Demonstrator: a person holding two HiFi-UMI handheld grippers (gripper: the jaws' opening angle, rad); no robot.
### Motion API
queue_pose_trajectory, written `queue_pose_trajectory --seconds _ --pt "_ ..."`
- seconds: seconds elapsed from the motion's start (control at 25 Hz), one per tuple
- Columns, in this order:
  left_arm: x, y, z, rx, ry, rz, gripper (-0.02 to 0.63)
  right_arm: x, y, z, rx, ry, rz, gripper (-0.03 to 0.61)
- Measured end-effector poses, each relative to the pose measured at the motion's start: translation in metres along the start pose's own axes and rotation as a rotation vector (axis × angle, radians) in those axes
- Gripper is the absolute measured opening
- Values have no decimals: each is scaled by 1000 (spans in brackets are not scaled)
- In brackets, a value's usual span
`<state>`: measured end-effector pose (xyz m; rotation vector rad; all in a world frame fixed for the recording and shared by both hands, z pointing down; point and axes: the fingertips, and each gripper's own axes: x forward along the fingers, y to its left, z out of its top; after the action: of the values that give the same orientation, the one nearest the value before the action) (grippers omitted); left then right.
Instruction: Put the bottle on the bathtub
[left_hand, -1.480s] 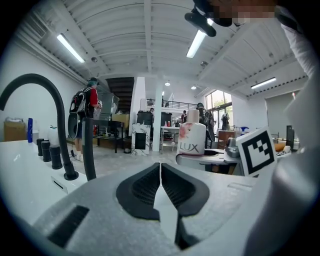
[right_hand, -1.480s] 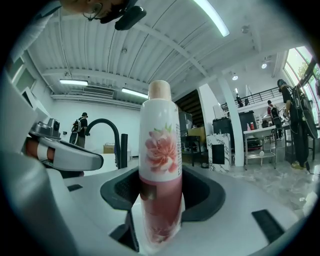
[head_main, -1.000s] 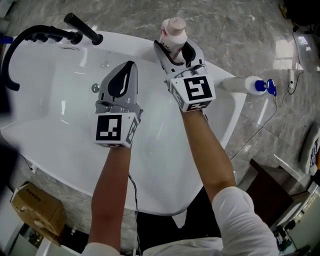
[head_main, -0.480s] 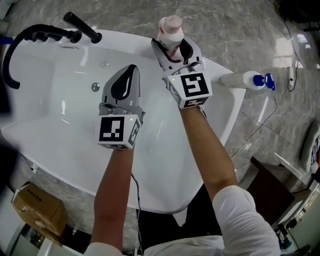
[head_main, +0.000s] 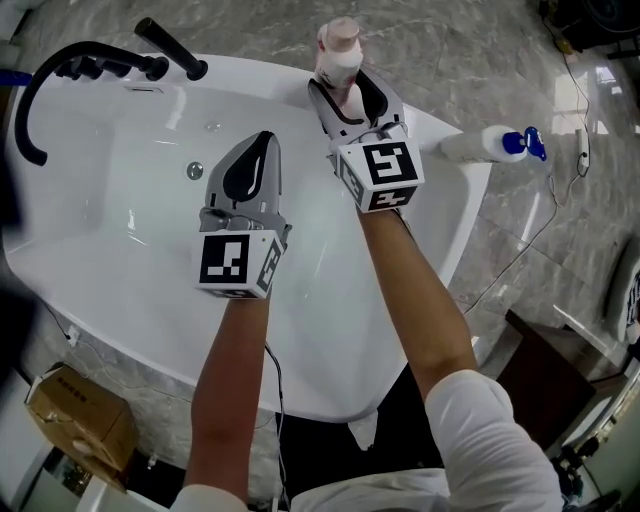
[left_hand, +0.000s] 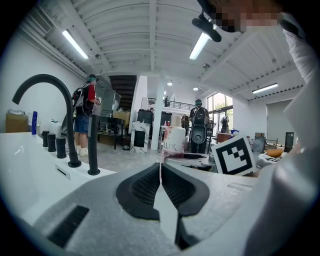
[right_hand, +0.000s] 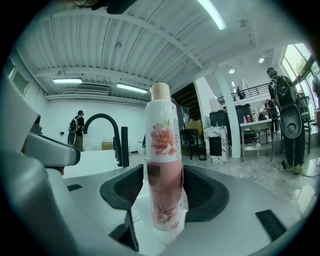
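Right gripper view: the right gripper (right_hand: 163, 192) pinches the bottle (right_hand: 162, 145) upright in its fingers, base toward the bathtub (head_main: 250, 85) rim, head view's top centre; left gripper (head_main: 263, 140) empty, fingers pressed together.

Grey veined marble floor (head_main: 470, 60) on every side, and a cardboard box (head_main: 75, 420) sits near left. Overhead there's a ribbed white ceiling (right_hand: 100, 45) with strip lights (left_hand: 75, 44) glowing. Far off, a white pillar (left_hand: 159, 112) and bright tall windows (left_hand: 217, 107).
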<state>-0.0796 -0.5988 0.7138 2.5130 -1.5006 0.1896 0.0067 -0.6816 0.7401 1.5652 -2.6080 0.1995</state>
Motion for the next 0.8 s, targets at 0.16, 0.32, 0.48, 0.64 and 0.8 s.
queue_pose_trajectory --seconds 0.16,0.32,0.48,0.64,0.8 --pt "-9 -5 -4 -4 10 3 25 -15 6 -8 13 17 -6 232" --pt "-19 -17 -8 -5 21 -1 25 -34 10 -12 28 35 -12 232" --pt "-32 -30 -12 -15 36 10 25 -62 10 -14 59 61 -24 232" --pt "-48 -43 -12 -31 42 34 23 -99 22 -4 31 74 11 223" --pt "-69 -71 0 -37 51 50 25 -142 45 29 8 59 70 154"
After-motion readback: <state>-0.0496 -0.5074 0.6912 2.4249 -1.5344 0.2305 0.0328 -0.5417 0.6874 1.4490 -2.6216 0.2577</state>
